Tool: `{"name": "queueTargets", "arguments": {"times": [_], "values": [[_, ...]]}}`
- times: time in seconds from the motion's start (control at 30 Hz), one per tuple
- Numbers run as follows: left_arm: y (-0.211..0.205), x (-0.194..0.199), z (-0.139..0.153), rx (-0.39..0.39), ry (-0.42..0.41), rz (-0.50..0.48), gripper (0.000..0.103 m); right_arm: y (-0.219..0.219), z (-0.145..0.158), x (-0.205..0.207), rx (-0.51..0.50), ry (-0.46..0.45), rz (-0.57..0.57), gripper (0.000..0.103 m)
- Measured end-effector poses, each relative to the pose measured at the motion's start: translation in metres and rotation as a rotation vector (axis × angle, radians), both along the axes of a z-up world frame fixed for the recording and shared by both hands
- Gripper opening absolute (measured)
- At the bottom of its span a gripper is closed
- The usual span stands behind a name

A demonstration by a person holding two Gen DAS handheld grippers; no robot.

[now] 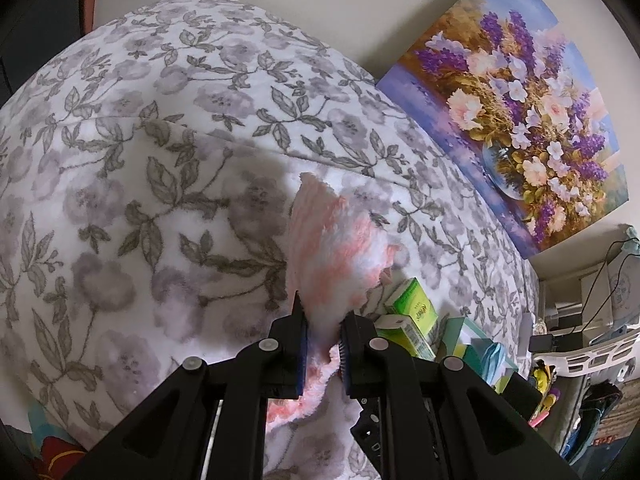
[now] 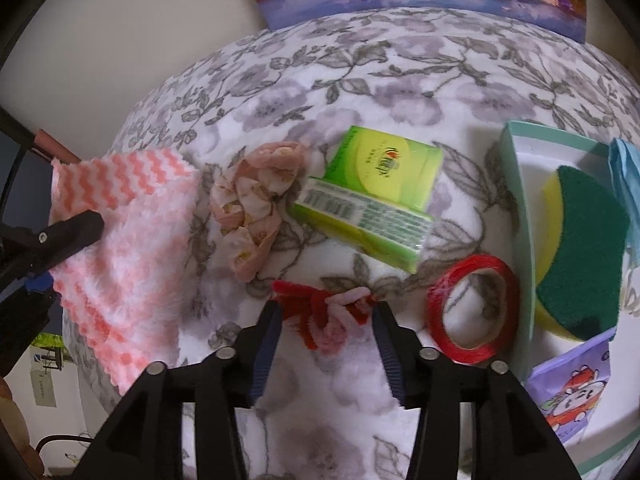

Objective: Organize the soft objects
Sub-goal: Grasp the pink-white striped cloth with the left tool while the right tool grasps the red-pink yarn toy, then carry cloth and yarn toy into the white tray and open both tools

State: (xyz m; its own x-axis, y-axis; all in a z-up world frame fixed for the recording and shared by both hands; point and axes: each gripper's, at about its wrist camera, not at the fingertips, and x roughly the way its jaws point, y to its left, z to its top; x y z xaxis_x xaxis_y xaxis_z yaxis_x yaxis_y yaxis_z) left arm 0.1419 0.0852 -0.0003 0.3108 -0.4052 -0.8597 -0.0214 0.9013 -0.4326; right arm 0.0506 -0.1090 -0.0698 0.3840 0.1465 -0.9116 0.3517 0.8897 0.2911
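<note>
— Left wrist view: what does the left hand-held gripper (image 1: pixel 323 340) hold?
— It is clamped on the pink-and-white cloth (image 1: pixel 336 248), above the floral bed (image 1: pixel 120 184).
— And the right hand-held gripper (image 2: pixel 326 320)?
— Its jaws stand apart around the red-and-pink pipe cleaners (image 2: pixel 326 310), unpressed; beyond lie a scrunchie (image 2: pixel 256 200), tissue pack (image 2: pixel 376 196) and red tape roll (image 2: pixel 474 308).
</note>
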Motion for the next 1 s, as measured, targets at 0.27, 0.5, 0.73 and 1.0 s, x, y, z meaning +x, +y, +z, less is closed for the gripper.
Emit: {"name": "queueTargets", "arguments": {"times": [0.27,0.5,0.73,1.0], "values": [[0.005,0.003,-0.005,0.012,0.013,0.015,0.014,0.014,-0.004,0.009,-0.054,0.012,0.019,0.06],[0.006,0.003,-0.008,0.017,0.027,0.019,0.014,0.025,-0.011,0.016,-0.133,0.043,0.031,0.06],[0.005,0.003,-0.009,0.021,0.029,0.019,0.014,0.029,-0.011,0.017,-0.165,0.048,0.034,0.054],[0.004,0.001,-0.001,0.018,0.0,0.013,0.014,0.018,0.002,0.008,-0.15,0.03,0.009,0.054]]}}
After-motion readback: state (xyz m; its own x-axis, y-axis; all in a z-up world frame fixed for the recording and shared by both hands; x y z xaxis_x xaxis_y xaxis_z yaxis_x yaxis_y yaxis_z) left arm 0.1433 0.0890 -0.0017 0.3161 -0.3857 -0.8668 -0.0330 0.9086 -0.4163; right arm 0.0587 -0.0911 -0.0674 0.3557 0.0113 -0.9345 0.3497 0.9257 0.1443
